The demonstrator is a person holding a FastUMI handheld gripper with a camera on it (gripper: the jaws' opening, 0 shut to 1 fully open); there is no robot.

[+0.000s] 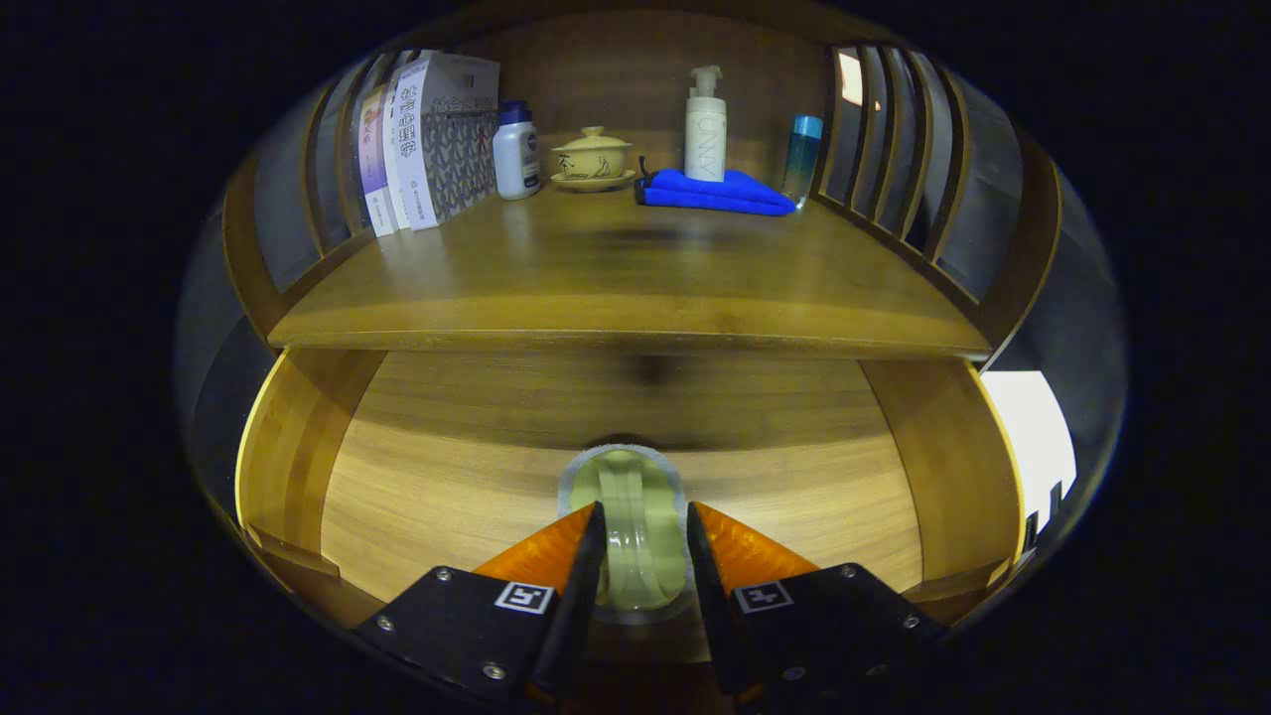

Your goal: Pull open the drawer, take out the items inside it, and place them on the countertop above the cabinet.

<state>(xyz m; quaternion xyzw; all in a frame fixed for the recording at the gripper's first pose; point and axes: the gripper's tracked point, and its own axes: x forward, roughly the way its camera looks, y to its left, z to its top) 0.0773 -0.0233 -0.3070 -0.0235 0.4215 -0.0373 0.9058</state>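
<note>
A: gripper [641,531] state?
B: fingers pinched in on a pale green translucent roll of tape [630,526], one finger on each side, both pressing on it

A: where's that sit?
B: inside the open drawer [447,477], roll is low over the drawer's wooden floor, between the fingers and poking a little ahead of them. can't tell if it touches the floor or is lifted

A: drawer contents otherwise?
B: bare wood around the roll, side walls left and right

A: countertop [635,288]?
B: just above the drawer, beyond the fingers. along its back: books [427,139] standing at the left, small white bottle [516,151] beside them, lidded yellow tea bowl on a saucer [593,159], blue folded cloth [717,192] with a white pump bottle [705,124] standing right behind it, can't tell if on it, teal bottle [802,157] at the right by the slatted side rail [884,139]

A: front of the countertop?
B: plain wood, well apart from the back row
</note>
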